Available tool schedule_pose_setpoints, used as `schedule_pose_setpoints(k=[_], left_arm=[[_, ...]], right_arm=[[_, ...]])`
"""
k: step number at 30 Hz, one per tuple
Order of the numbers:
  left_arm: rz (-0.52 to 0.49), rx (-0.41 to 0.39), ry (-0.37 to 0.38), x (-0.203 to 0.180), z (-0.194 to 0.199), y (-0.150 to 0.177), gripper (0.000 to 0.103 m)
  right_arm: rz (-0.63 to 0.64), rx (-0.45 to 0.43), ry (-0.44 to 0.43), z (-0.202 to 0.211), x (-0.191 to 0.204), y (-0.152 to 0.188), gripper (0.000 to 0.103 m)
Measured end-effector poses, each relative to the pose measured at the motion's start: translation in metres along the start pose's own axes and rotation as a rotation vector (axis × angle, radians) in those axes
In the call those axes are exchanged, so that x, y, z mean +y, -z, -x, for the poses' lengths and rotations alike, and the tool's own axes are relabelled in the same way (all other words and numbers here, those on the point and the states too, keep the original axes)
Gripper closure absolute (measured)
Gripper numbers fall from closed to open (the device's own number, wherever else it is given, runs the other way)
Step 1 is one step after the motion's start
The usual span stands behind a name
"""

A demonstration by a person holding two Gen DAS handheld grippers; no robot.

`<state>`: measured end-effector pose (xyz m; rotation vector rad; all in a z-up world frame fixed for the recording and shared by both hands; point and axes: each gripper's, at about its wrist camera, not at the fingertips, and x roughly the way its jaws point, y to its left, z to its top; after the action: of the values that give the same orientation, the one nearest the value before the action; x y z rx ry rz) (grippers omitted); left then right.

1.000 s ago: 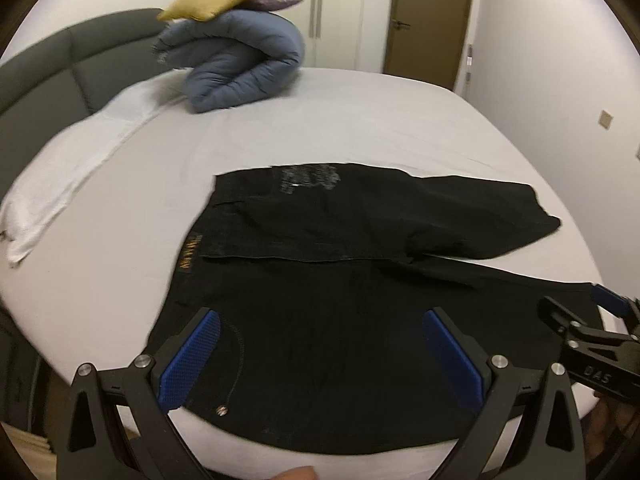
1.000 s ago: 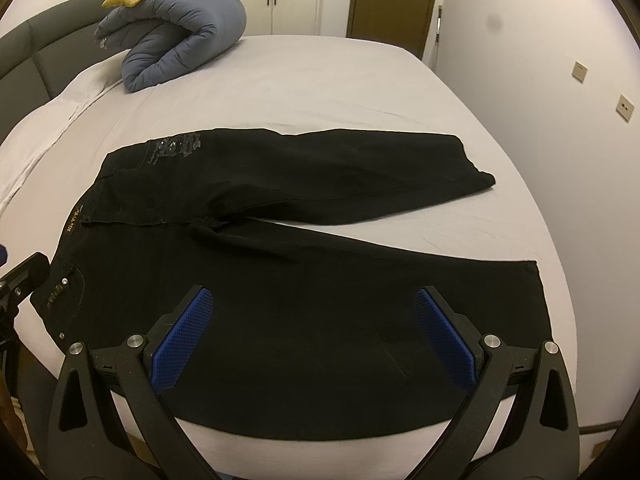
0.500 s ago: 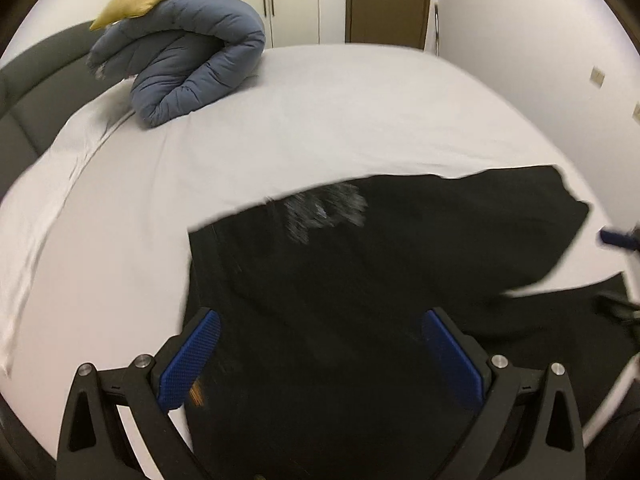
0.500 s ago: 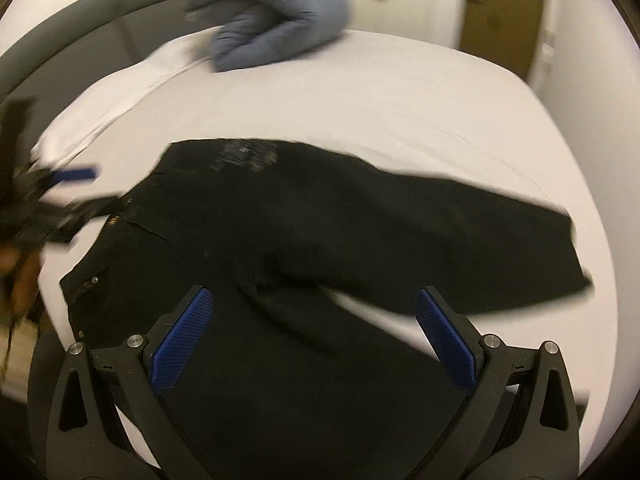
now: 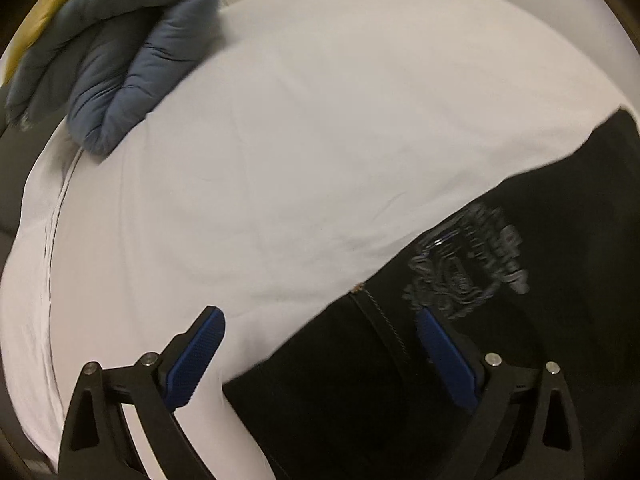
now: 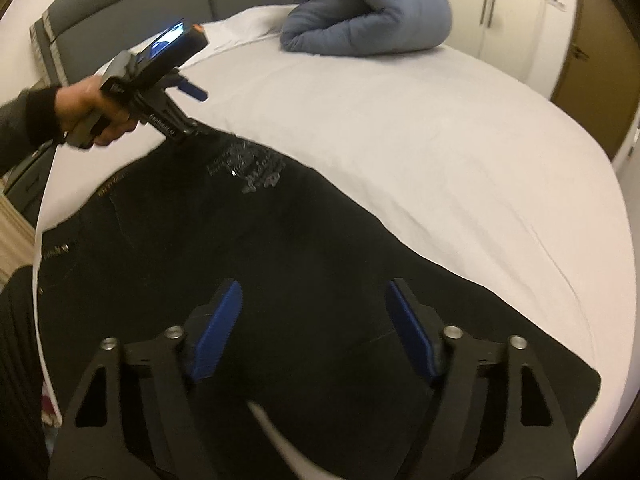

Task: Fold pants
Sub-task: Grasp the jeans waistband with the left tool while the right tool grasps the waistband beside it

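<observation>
A: What is hard to make out here?

B: Both views are blurred. The black pants [image 6: 248, 280] run off the bottom and left of the right wrist view, and in the left wrist view they are cut by the right and lower edges, so the legs' full length is not visible. The pale print on the pants [image 5: 472, 268] is smeared; I cannot read it.

A: Where do the pants lie?

B: Spread on the white bed sheet [image 5: 320, 120], filling the lower half of the right wrist view and the lower right of the left wrist view.

A: And the grippers?

B: The right gripper [image 6: 314, 328] sits at bottom centre of its own view, over the dark cloth. Its jaws have just been closing but there is a clear gap between the two blue pads, which do not press on anything. The left gripper [image 5: 320, 354] has its two blue pads wide apart, one over the sheet, one over the pants' edge, gripping nothing. In the right wrist view it appears at upper left, held by a hand [image 6: 86, 114] in a dark sleeve; its tips blend into the pants' top edge, so contact there is unclear.

A: Counts?

B: One pair of pants, two grippers, one rolled blue duvet [image 6: 360, 12] at the top, one visible hand. A yellow cushion [image 5: 44, 24] is only a sliver at upper left. A grey headboard [image 6: 132, 8] is partly cut off.
</observation>
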<state>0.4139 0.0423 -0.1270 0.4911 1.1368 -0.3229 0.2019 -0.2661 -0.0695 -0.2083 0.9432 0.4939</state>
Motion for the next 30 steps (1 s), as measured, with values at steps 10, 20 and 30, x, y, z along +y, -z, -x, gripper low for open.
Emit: schedule_pose_setpoints(k=[10,20,30], left_arm=[[0.000,0.124,0.155,0.017,-0.047,-0.001,0.027],[0.009,0.018,0.154,0.010,-0.014,0.013,0.097],[-0.092,-0.291,-0.070,-0.020,0.066,0.075,0.100]], right_arm=[[0.003,-0.007,-0.077,-0.029,-0.032,-0.021,0.050],[0.079,0.019,-0.100,-0.051,-0.007,-0.070,0.062],[0.172,0.113,-0.080,-0.092,0.012,-0.110,0.067]])
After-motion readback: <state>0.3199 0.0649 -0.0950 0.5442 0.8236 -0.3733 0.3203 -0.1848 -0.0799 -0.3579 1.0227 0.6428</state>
